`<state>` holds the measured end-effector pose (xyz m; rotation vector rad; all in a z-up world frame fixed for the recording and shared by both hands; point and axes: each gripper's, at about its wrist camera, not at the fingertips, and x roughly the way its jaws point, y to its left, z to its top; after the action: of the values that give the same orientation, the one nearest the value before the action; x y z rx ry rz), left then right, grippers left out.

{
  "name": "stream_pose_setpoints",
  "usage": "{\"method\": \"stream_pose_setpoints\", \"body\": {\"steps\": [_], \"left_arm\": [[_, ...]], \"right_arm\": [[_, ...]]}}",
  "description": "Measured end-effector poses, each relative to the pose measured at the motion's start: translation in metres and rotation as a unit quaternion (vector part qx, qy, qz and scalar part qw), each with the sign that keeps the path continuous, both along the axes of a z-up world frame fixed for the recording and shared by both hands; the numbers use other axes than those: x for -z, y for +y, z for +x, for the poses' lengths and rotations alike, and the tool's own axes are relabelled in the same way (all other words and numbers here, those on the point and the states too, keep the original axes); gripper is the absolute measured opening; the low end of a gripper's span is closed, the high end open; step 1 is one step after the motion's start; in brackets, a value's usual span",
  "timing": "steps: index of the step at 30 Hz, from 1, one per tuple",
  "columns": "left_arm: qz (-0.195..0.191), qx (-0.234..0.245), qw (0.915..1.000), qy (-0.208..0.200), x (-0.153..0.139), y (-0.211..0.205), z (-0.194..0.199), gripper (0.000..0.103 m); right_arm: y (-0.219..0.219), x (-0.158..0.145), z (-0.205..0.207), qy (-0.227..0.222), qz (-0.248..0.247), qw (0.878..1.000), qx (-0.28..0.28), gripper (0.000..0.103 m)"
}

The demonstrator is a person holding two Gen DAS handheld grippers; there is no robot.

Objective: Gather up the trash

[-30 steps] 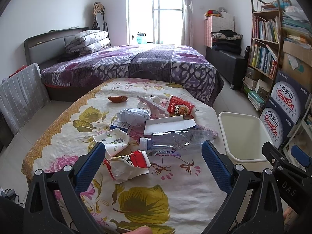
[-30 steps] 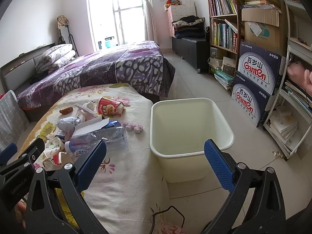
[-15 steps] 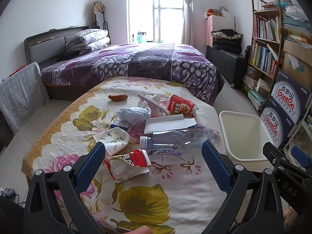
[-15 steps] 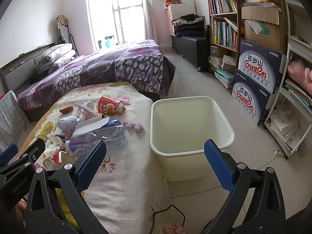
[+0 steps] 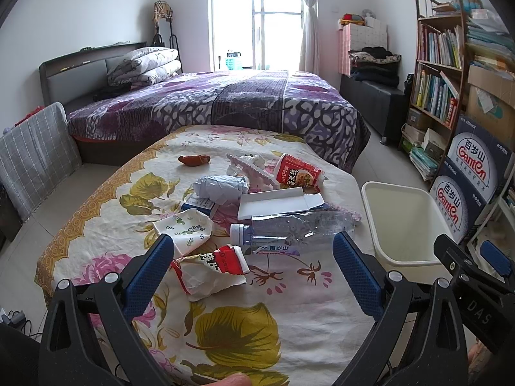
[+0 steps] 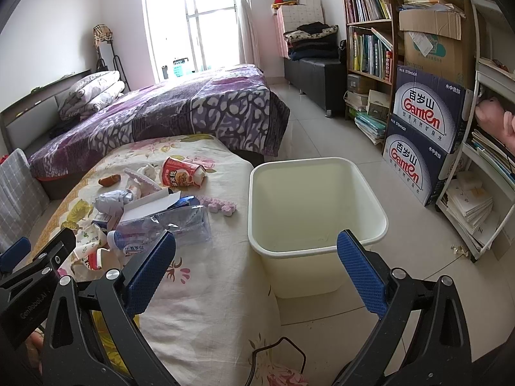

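A floral-clothed tabletop (image 5: pixel 244 331) fills the centre and lower half of the left wrist view, with the purple bed (image 5: pixel 225 103) across the middle behind it. The cream bin (image 6: pixel 317 206) stands on the floor just beside the tabletop's right edge, at centre of the right wrist view, and looks empty, so I judge collecting has not begun and this is the approach to a first pick.

The trash lies heaped at mid-frame in the left view: a crushed clear bottle (image 5: pixel 289 230), a white flat carton (image 5: pixel 276 201), a red noodle cup (image 5: pixel 297 173) on its side, a balled grey-blue paper (image 5: pixel 222 186), a crumpled red-and-white wrapper (image 5: pixel 212 268) nearest the lower centre, and a small brown scrap (image 5: pixel 194 160) apart at upper left of the cloth.

The left hand-held gripper (image 5: pixel 252 268) hangs above the wrapper, jaws spread wide, touching nothing; the next move likely calls for lowering and closing on it. The right hand-held gripper (image 6: pixel 256 265) is equally wide and empty, aimed at the bin's near rim.
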<state>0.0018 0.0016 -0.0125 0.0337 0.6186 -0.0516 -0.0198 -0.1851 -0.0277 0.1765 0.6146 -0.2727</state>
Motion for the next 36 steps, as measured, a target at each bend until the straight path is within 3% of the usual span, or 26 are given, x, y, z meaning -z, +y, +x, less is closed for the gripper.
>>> {"method": "stream_pose_setpoints", "body": {"steps": [29, 36], "left_arm": [[0.000, -0.002, 1.0000, 0.003, 0.000, 0.001, 0.001, 0.096], [-0.001, 0.000, 1.0000, 0.004, -0.017, 0.007, 0.015, 0.096]], "right_arm": [[0.000, 0.001, 0.002, 0.003, 0.002, 1.000, -0.001, 0.096], [-0.005, -0.012, 0.009, 0.007, 0.057, 0.998, 0.009, 0.096]]}}
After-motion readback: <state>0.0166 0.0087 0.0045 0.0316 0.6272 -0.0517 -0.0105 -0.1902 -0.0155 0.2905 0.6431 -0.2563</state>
